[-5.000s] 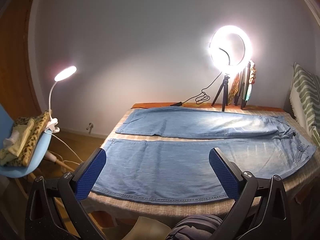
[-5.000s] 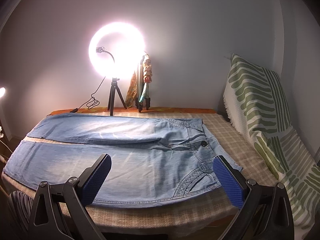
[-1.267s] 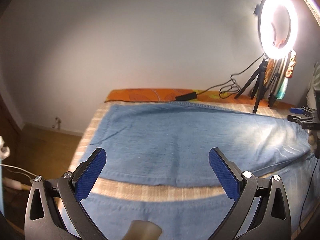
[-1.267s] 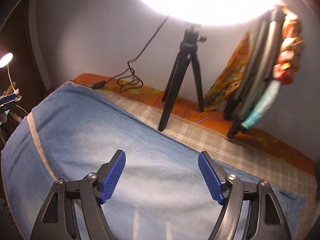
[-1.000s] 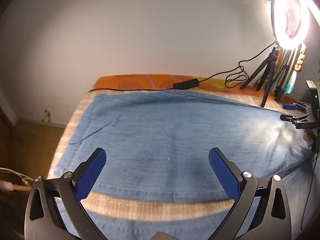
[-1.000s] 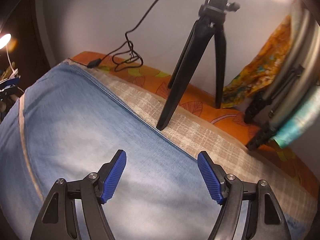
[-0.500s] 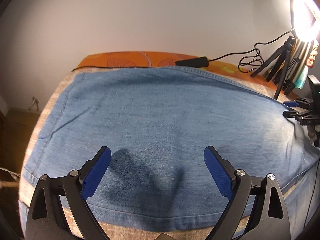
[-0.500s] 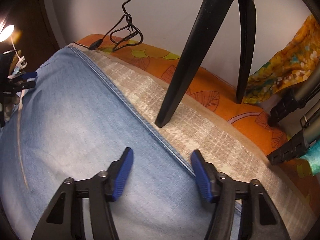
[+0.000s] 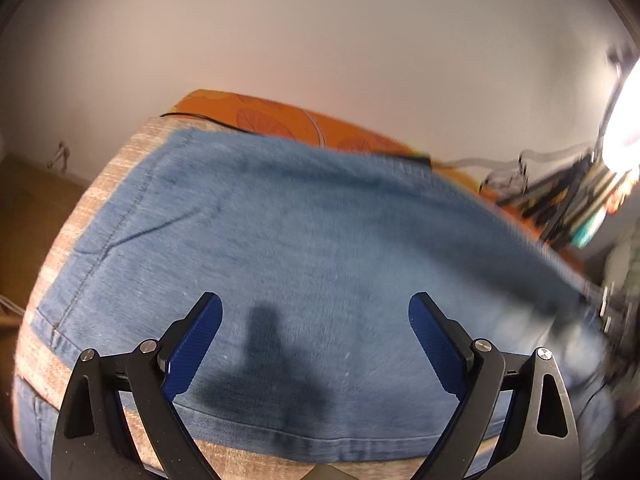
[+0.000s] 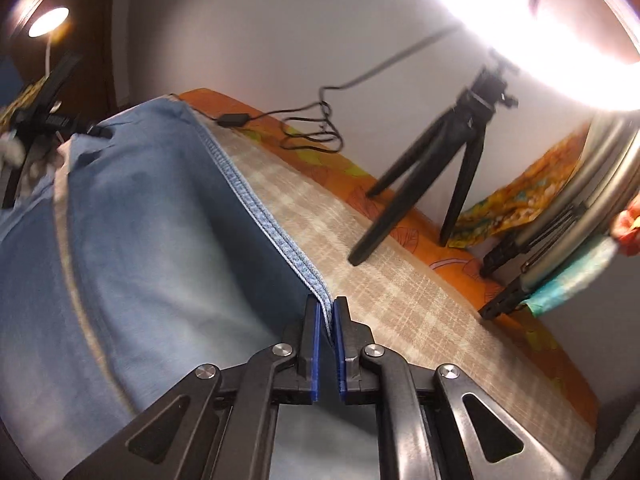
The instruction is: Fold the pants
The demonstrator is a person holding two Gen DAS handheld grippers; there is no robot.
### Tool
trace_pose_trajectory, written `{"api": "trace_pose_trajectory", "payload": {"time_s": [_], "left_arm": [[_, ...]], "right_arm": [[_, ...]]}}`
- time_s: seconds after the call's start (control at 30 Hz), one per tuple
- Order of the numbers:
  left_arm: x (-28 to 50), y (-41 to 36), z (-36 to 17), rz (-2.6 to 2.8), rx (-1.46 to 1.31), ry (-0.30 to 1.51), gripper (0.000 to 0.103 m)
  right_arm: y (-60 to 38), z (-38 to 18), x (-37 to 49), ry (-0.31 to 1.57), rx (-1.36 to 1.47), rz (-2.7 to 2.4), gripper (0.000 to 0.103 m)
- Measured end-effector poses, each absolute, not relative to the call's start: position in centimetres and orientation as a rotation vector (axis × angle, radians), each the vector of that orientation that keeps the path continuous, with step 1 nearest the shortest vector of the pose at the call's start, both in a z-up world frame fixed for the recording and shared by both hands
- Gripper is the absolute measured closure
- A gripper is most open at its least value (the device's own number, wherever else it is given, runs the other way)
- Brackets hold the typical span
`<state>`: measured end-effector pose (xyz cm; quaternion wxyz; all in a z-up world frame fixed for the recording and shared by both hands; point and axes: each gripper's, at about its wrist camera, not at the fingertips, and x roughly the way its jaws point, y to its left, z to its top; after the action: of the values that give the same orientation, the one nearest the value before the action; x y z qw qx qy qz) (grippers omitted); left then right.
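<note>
Left wrist view first. Blue pants (image 9: 304, 248) spread flat on a checked cover (image 9: 76, 216), one leg filling most of the picture, its hem near the left end of the cover. Left gripper (image 9: 316, 312) wide open — nothing between its two blue pads, only a dark shadow on the cloth under them. Hanging low over the near edge of that leg; touching the cloth or just above it, hard to tell. Blurry at the right side, with a bright lamp (image 9: 624, 120) up in the corner.

Right wrist view next. Right gripper (image 10: 325, 308) squeezed tight on the far seam of the pants (image 10: 132, 232), the stitched edge pinched between the blue pads and lifted a little off the checked cover (image 10: 360, 256). Cloth rising in a soft ridge from the pinch back toward the far end of the leg. Black tripod (image 10: 432, 168) standing just behind on the orange strip (image 10: 304, 136), with a black cable (image 10: 304, 124) lying beside it. Desk lamp (image 10: 48, 22) glowing at top left.

Step in hand, at a guess: taking hold of the far leg, to fold it over the near one. Right side ready — left side not yet. Next move likely to call for the left pads to close on the same far edge, then both to lift together and carry it across evenly, keeping clear of the tripod leg and cable.
</note>
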<state>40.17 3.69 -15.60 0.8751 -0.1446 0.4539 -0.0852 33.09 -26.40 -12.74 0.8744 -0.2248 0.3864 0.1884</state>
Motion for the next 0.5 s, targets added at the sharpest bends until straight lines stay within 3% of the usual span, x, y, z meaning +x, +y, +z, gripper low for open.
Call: {"api": "trace_pose_trajectory", "payload": {"time_s": [0.3,0.5], "left_arm": [[43.1,3.7,-13.7,-0.184,-0.491,0.938,0.008],[46.2,2.1,-15.3,-0.146,-0.533,1.067,0.008]], "right_arm": [[-24.4,-13.7,26.7,0.795,-0.546,0.443,0.1],[-24.1,-13.8,25.3,0.768,-0.566,0.445,0.1]]}}
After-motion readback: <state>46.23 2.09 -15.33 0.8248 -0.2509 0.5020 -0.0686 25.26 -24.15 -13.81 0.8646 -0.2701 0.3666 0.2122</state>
